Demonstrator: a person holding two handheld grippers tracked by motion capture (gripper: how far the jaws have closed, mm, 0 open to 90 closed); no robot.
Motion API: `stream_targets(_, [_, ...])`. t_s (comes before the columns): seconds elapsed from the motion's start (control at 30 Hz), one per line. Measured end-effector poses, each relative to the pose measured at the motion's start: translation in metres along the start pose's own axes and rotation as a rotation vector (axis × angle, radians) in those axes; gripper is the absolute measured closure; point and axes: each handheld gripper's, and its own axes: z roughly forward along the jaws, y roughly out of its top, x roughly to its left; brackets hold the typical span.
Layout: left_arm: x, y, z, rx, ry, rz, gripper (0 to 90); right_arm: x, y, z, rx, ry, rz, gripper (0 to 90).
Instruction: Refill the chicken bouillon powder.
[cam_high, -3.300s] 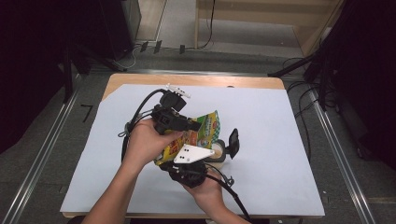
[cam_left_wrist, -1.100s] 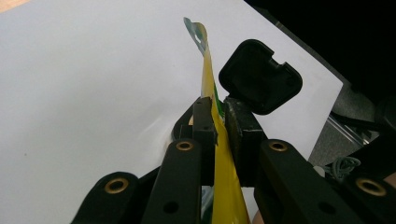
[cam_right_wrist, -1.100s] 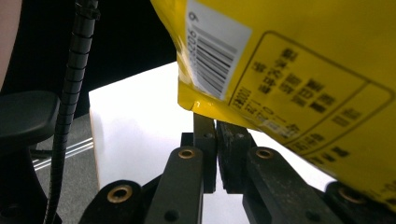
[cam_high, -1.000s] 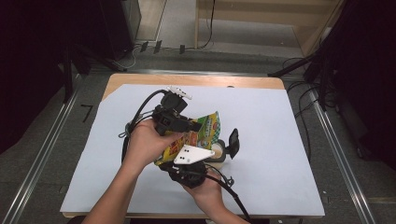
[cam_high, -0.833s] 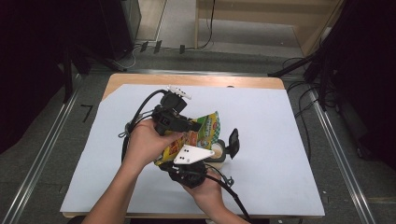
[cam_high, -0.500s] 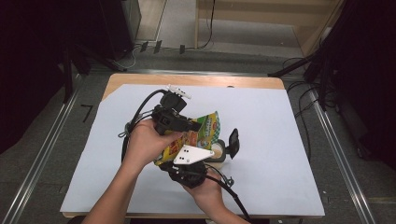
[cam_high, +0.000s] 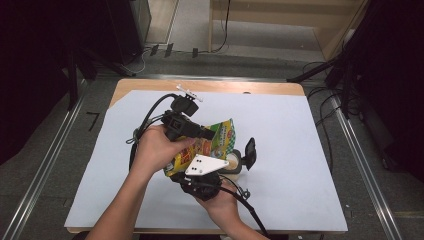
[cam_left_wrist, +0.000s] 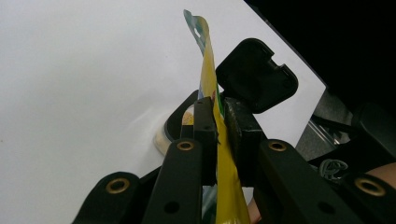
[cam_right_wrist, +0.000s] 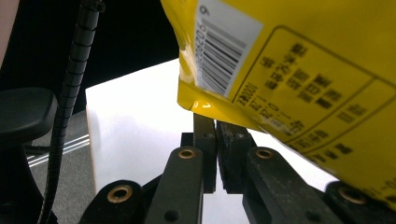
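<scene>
- Snack bag (cam_high: 210, 146) is mid-tabletop (cam_high: 310, 150), long axis running 7 to 1 o'clock.
- Left hand-held gripper (cam_left_wrist: 219, 126) is clamped on its 1 o'clock half.
- Right hand-held gripper (cam_right_wrist: 217, 135) is pinching the 7 o'clock edge.

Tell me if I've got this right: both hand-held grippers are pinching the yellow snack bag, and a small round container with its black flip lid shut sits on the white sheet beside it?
Nearly. The lid is open, not shut: the high view shows it standing up beside the small round container, and the left gripper view shows it raised too. The rest holds: the left hand-held gripper and the right hand-held gripper both pinch the yellow snack bag.
</scene>
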Motion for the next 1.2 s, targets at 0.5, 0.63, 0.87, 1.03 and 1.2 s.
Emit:
stream_targets(0.5, [0.008,0.010,0.003,0.026,-0.023,-0.046,85.0,-0.004,0.003,-0.004,-0.012,-0.021,-0.003,88.8])
stream_targets(0.63, [0.006,0.010,0.003,0.030,-0.028,-0.041,84.9,-0.004,0.002,-0.004,-0.014,-0.021,0.004,88.8])
stream_targets(0.87, [0.006,0.009,0.003,0.026,-0.040,-0.048,84.8,-0.004,0.001,0.003,-0.015,-0.024,0.004,88.7])
stream_targets(1.03, [0.006,0.010,0.003,0.027,-0.045,-0.054,84.7,-0.005,0.000,0.005,-0.020,-0.024,0.020,88.6])
stream_targets(1.2, [0.004,0.012,0.004,0.036,-0.045,-0.051,84.7,-0.005,0.001,0.004,-0.024,-0.025,0.022,88.6])
